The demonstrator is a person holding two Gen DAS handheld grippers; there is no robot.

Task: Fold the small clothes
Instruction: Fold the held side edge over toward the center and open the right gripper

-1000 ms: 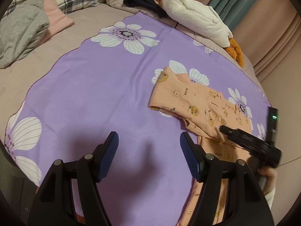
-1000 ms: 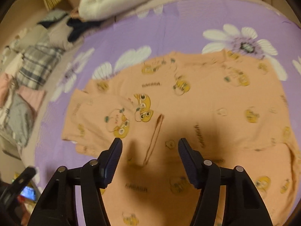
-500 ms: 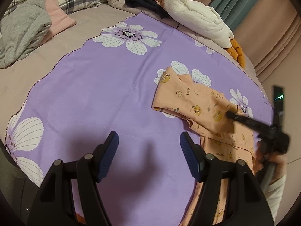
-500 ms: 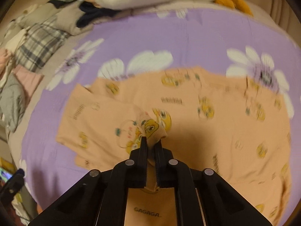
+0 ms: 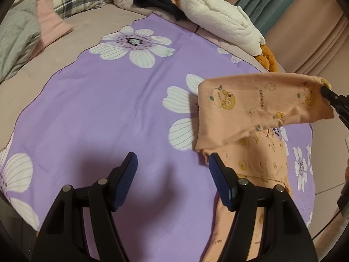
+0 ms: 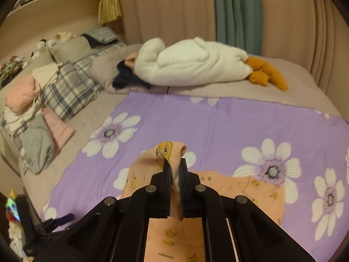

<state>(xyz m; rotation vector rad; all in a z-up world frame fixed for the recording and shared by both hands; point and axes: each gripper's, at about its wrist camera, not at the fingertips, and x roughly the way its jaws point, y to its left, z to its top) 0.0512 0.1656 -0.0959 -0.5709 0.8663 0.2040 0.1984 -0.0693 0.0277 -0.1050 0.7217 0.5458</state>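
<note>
Right gripper [image 6: 174,170] was clamped on a fold of the orange garment [image 5: 257,102], holding one part raised above the purple sheet [image 5: 109,109]; the rest lay flat on it. Left gripper [image 5: 172,174] hung wide open, empty, just beside the garment's edge.

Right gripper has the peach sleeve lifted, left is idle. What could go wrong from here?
The right gripper pinches only a small bunch of the peach garment, so it could slip out mid-fold. The open left gripper pins nothing, so the body on the purple cloth may drag along.
</note>
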